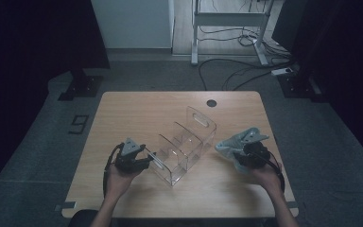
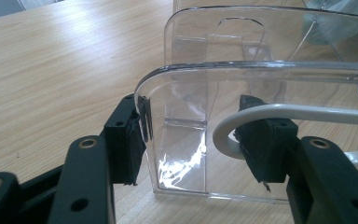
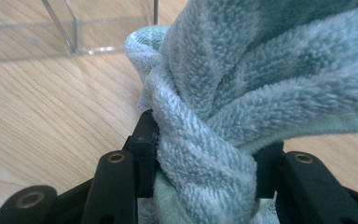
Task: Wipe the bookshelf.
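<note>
A clear acrylic organizer (image 1: 184, 146) with several dividers stands slantwise mid-table. My left gripper (image 1: 146, 160) is at its near left corner. In the left gripper view the jaws (image 2: 193, 116) straddle the organizer's curved corner wall (image 2: 261, 67): the left pad touches the outer corner, while the right pad stands well apart from it with a white loop (image 2: 223, 133) across it. To the organizer's right, my right gripper (image 1: 240, 155) is shut on a bunched pale blue-green towel (image 1: 238, 141). In the right gripper view the towel (image 3: 261, 70) bulges between the jaws (image 3: 205, 149), with the organizer's base (image 3: 51, 39) just beyond.
The wooden table (image 1: 137, 109) has a black cable hole (image 1: 211, 102) near its far edge. On the floor behind it are a metal desk frame (image 1: 229, 28), loose cables (image 1: 236, 71) and dark stands at both far corners.
</note>
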